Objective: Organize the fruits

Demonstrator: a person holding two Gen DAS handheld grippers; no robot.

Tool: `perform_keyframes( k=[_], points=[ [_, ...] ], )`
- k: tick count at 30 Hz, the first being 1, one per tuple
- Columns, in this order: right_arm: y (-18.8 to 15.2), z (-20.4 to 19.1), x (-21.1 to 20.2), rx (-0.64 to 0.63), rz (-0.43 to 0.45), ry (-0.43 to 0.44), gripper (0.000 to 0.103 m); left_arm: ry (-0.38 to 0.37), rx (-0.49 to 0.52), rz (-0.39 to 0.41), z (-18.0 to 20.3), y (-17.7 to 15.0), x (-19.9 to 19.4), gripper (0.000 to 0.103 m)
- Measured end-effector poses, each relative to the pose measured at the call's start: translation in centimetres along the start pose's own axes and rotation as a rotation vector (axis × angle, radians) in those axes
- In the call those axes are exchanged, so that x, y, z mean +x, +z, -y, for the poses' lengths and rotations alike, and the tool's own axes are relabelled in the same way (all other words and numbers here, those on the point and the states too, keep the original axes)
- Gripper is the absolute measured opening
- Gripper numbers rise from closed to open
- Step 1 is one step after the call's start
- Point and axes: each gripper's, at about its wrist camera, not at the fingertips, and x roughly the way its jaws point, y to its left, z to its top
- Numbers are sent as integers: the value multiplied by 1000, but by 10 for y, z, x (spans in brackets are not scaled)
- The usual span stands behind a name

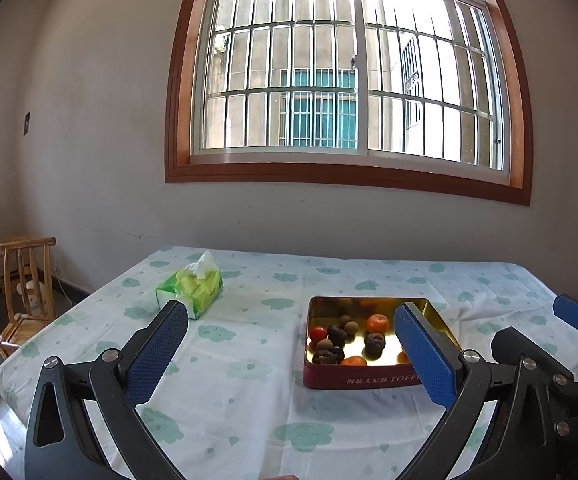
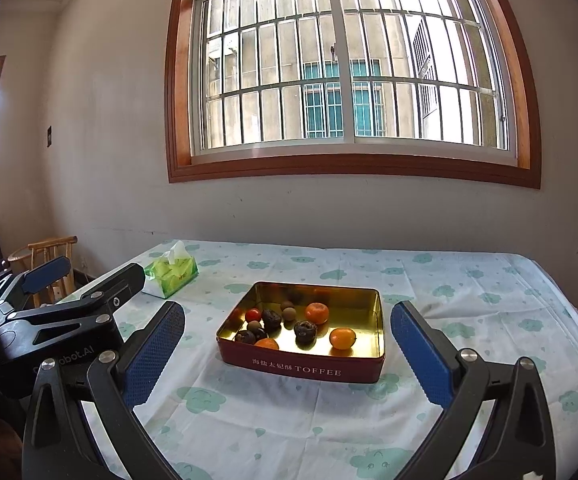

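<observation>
Both grippers hang back from the table (image 2: 469, 280), side by side, pointing slightly down at the tin (image 2: 301, 366). Neither touches anything.

Left gripper (image 1: 291, 344): jaws wide, nothing between the pads. Right gripper (image 2: 287, 344): jaws at full spread, also empty. From the right wrist view the tin sits squarely between the two blue pads, but well ahead of them. From the left wrist view it lies off toward the right finger.

Fruit, as far as I can read it: all of it is in the tin, none loose on the cloth. Orange ones: a tangerine (image 2: 316, 313) toward the back, a second orange fruit (image 2: 342, 338) near the front right, a third at the front wall. One small red tomato (image 2: 253, 314) at the left. Several dark wrinkled fruits (image 2: 305, 330) and a few small brown round ones in the middle. Kinds are mixed, some touching.

A tissue box (image 1: 189, 290) stands to the left rear, well apart from the tin.

Step in hand, my judgement: either the gathering is finished and I am pulling clear, or I am staged for another pick. I see no second container, so I cannot tell where a sorted fruit would go.

If more is wanted, the next move calls for bringing one gripper forward and down over the tin wall. The second orange fruit looks easiest, as it stands free of its neighbours. The tin's walls limit my approach; come from above, close gently.
</observation>
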Motion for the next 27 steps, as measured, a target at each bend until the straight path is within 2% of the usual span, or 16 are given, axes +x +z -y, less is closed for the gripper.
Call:
perform_keyframes(
  k=[27],
  points=[
    [4,-4,-12,-16,14,15,103,7,0,20,-1,3,-14,102]
  ],
)
